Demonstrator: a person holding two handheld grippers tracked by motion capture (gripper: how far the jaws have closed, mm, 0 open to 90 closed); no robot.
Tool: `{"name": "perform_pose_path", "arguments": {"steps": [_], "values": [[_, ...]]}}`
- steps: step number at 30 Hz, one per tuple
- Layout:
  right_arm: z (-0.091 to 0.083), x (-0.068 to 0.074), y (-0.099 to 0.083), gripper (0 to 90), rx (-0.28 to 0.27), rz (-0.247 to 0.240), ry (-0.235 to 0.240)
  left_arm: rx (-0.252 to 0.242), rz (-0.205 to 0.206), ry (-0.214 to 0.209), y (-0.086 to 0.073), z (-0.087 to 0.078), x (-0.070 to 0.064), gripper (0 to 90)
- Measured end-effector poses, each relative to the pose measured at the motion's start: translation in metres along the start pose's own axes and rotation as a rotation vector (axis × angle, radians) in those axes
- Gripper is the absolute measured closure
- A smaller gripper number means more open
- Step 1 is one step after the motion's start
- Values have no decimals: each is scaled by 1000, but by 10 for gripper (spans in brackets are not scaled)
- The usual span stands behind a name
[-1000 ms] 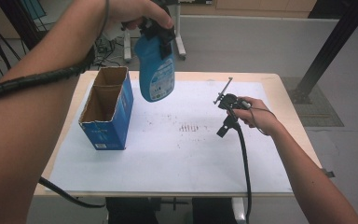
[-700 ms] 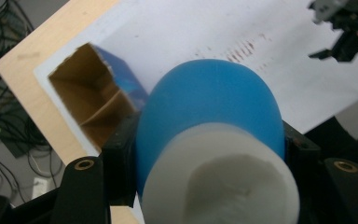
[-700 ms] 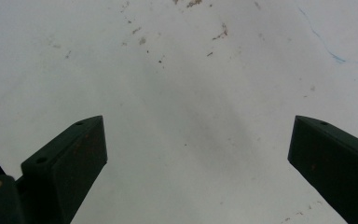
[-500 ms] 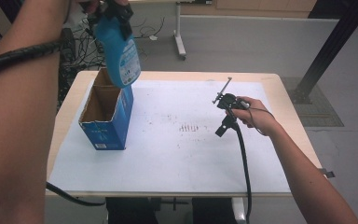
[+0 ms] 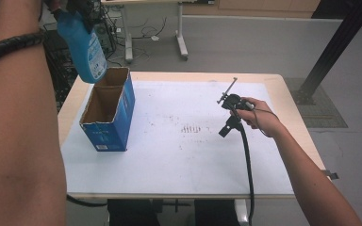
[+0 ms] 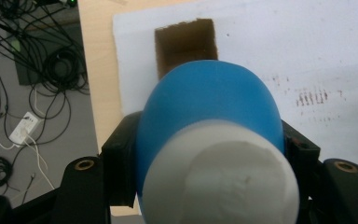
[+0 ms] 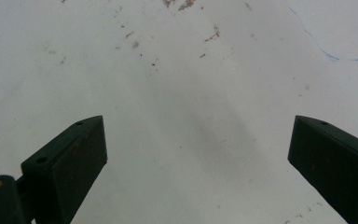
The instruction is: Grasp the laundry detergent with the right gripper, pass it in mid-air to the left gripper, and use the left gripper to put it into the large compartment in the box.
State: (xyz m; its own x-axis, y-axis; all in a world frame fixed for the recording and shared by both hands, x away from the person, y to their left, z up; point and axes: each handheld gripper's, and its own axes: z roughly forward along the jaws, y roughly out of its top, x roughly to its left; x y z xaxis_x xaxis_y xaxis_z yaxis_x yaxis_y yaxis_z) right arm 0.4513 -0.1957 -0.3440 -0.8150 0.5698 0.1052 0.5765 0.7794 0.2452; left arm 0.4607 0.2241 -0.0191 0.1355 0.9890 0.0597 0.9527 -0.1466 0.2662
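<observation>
1. At the far left of the high view, the left gripper (image 5: 87, 9) is raised high above the table's back-left corner. Its jaws are pinched on a blue bottle (image 5: 84, 47) — in the left gripper view the black jaws press against both sides of the blue body (image 6: 205, 116), with the white cap (image 6: 221, 175) nearest the camera.

2. The bottle hangs upright in the air, its base just above the far end of the open blue carton (image 5: 108, 113), not yet inside it. From the left gripper view, the carton's dark opening (image 6: 185, 42) shows just past the bottle's rounded base.

3. The carton stands on the left part of the white sheet (image 5: 179, 155) that covers the table (image 5: 283, 89), its top flaps open and its brown inside showing.

4. Mid-sheet lies a patch of small brown marks (image 5: 193, 128), well apart from the carton.

5. On the right, the right gripper (image 5: 229, 101) rests low over the sheet in the person's hand (image 5: 259, 117), its cable trailing back toward the near edge. In the right gripper view its jaws stand spread wide — nothing between them but bare, speckled white sheet (image 7: 191, 116).
</observation>
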Motion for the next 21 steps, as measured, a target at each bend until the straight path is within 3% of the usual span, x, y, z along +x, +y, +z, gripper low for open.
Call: {"name": "perform_pose_path", "arguments": {"steps": [3,8,21], "values": [[0,0,0,43,-2,7,0,-14,-16,-17,-1,5,4,378],[0,0,0,42,1,3,2,-16,-12,-6,-1,20,5,377],[2,-1,-1,41,-16,4,13,17,-26,-23,-6,67,6,378]]}}
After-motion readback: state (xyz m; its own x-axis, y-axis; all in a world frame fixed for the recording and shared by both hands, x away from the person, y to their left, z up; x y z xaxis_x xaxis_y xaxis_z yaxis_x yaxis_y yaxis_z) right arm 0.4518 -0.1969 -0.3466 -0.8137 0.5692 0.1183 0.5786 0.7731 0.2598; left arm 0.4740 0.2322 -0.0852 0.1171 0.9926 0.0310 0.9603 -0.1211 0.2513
